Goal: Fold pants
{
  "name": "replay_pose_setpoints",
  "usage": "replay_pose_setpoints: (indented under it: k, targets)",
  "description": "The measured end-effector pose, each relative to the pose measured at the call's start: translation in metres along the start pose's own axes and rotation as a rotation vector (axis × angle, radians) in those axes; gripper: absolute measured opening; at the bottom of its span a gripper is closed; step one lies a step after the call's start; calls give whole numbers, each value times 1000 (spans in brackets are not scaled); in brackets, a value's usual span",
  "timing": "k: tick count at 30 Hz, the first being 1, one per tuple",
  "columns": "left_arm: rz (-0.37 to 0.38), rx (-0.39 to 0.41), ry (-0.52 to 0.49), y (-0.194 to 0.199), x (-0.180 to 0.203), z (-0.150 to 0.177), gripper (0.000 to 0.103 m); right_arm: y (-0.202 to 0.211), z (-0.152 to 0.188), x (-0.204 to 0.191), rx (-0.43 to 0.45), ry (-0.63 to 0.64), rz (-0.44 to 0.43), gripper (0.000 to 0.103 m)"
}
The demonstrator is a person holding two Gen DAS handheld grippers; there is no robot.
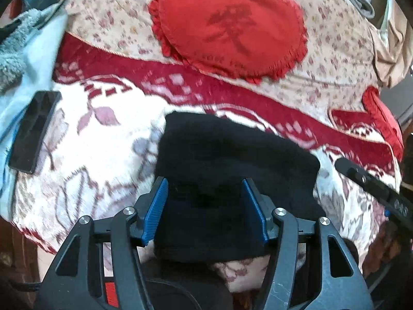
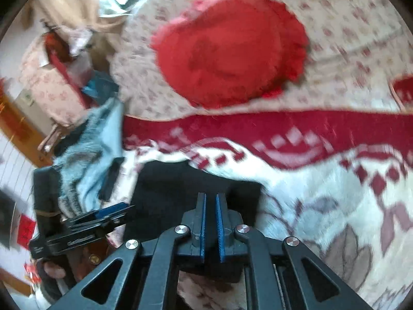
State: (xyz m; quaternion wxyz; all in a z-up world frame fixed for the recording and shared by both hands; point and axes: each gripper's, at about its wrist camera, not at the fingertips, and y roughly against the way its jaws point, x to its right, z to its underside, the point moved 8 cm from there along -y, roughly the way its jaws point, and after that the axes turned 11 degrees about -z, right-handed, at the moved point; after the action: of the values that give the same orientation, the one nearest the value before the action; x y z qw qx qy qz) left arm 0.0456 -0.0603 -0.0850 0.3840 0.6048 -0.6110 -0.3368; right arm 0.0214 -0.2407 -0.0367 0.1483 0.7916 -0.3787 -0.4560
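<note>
The black pants (image 1: 232,175) lie as a compact, already doubled bundle on the white-and-red floral blanket (image 1: 98,139), directly ahead of and beneath both tools. My left gripper (image 1: 205,206) stands wide, its blue pads (image 1: 157,209) straddling the near part of the bundle without visibly pressing it; I judge it the nearer hand for the next tuck. My right gripper (image 2: 210,222) is narrow, pads almost together with only a thin gap, and I see no cloth pinched between them (the view is blurred, so a thin edge could escape me). In the left view the bundle's long axis seems to run away from the jaws toward the red border band (image 1: 232,93), so a further fold would bring the far end toward me. Beyond it rests a red frilled cushion (image 1: 229,25); to the left lie a dark phone-like slab (image 1: 33,131) and grey-blue fleecy clothing (image 1: 15,51), well apart and not obstructing.
</note>
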Motion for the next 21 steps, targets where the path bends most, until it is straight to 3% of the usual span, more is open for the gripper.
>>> replay_pose_setpoints:
  k: [3, 6, 9, 14, 21]
  targets:
    - [-11, -16, -4, -13, 1, -7, 59, -24, 0, -13, -40, 24, -30, 7]
    - [-46, -26, -32, -29, 4, -10, 60, -60, 9, 1, -126, 18, 21, 7]
    - [-60, -27, -49, -42, 7, -15, 72, -82, 10, 22, -143, -2, 41, 7]
    - [-65, -36, -45, -47, 10, -17, 77, -87, -1, 32, -141, -51, -5, 5]
    - [-44, -17, -29, -16, 4, -4, 76, -49, 15, -8, -146, 23, 29, 7]
